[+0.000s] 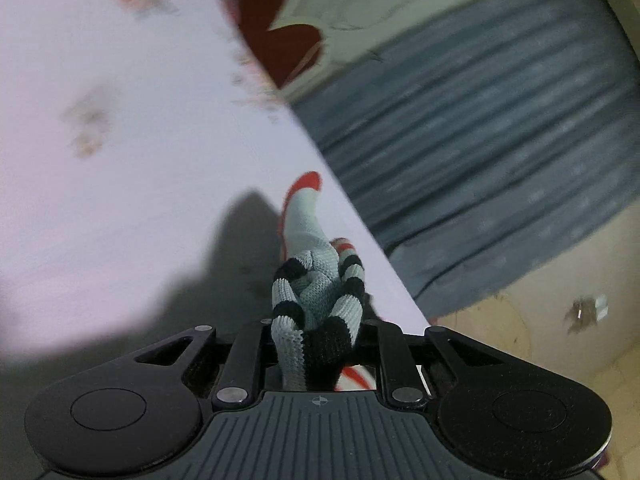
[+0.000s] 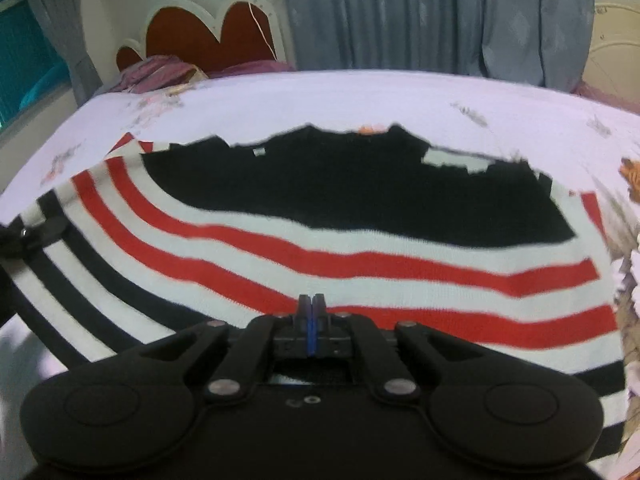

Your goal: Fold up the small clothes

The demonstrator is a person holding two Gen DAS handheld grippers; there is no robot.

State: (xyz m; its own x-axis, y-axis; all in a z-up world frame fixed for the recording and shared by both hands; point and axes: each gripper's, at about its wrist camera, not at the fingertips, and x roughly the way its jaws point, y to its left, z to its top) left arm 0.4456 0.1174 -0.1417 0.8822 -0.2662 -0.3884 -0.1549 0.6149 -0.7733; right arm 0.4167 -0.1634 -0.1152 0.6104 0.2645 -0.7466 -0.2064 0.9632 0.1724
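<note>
The sweater [image 2: 320, 240] lay spread flat on the bed [image 2: 360, 96], its body toward the headboard [image 2: 192, 32] and its hem nearest the right gripper [image 2: 312, 304]. The curtain [image 2: 420, 12] hung behind the bed, right of the headboard. At the sweater's left edge, the left gripper [image 1: 316, 344] held a bunched fold.

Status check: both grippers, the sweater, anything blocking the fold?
Left gripper shut on bunched knit of the sweater. Right gripper shut, over the striped hem; grip not visible. Sweater spread on the bed sheet. Nothing in the way.
</note>
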